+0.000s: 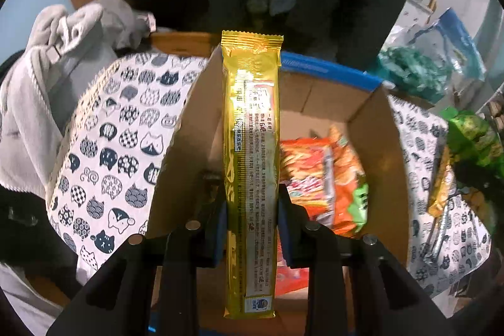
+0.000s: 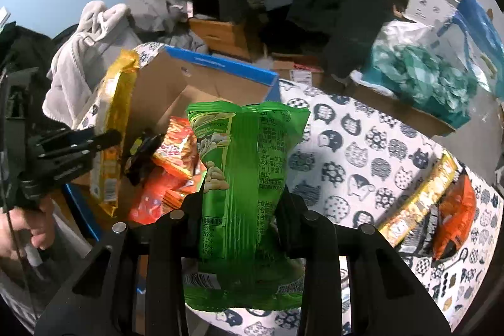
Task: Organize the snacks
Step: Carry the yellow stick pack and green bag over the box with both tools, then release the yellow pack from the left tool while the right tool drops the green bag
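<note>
My left gripper (image 1: 251, 203) is shut on a long gold snack packet (image 1: 252, 128), held upright over the left side of an open cardboard box (image 1: 371, 128). The box holds orange and red snack bags (image 1: 318, 178). The right wrist view shows the same gold packet (image 2: 115, 128) in the left gripper (image 2: 123, 144) above the box (image 2: 220, 84). My right gripper (image 2: 242, 210) is shut on a green snack bag (image 2: 249, 166), held up to the right of the box.
The box stands on a cat-print cloth (image 2: 362, 153). A gold packet (image 2: 419, 197) and an orange bag (image 2: 456, 216) lie on it at the right. Grey clothes (image 1: 47, 59) are piled on the left, and a bag of teal items (image 2: 422, 77) stands behind.
</note>
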Demonstrator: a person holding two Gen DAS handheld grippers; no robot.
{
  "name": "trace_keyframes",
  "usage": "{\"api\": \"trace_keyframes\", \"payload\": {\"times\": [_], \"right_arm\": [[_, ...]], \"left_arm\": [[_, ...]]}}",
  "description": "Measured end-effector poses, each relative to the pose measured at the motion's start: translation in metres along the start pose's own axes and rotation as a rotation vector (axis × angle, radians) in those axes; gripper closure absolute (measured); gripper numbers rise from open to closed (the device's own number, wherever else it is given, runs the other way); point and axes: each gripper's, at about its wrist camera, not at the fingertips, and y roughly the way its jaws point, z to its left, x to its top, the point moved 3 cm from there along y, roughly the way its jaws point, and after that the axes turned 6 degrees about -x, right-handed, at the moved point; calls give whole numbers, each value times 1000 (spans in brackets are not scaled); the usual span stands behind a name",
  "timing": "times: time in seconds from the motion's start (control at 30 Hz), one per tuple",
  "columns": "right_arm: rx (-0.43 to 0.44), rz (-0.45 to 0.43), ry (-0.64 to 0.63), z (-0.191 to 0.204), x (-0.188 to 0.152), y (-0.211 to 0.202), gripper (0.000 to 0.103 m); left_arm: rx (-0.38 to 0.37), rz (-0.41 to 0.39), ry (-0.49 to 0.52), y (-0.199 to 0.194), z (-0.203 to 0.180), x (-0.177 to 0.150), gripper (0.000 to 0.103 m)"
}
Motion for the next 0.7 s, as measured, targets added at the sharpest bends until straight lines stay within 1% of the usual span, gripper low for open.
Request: {"api": "trace_keyframes", "payload": {"times": [0.17,0.27,0.33,0.37,0.4,0.43,0.47,0.5,0.57,0.63,0.67,0.7], "right_arm": [[3,12,-20,13,4,8,69],[6,18,-33,19,4,12,69],[5,23,-38,22,4,14,69],[6,24,-39,23,4,15,69],[6,26,-45,25,4,15,69],[6,26,-48,26,4,16,69],[6,28,-51,28,4,17,69],[8,29,-54,30,5,17,69],[10,32,-61,34,6,19,69],[7,30,-76,41,9,21,69],[7,29,-82,43,11,22,69],[8,29,-89,46,13,23,69]], "left_arm": [[17,84,-31,27,13,-10,75],[17,116,-40,36,16,-13,74],[22,126,-43,38,17,-14,71],[27,122,-43,38,18,-13,67],[33,118,-43,37,18,-13,60],[39,112,-44,35,19,-12,55],[43,100,-47,32,20,-11,46],[42,92,-48,29,19,-11,43],[34,80,-51,22,20,-10,42],[25,65,-54,13,19,-9,39],[21,48,-52,7,19,-9,34],[22,33,-52,1,19,-10,31]]}}
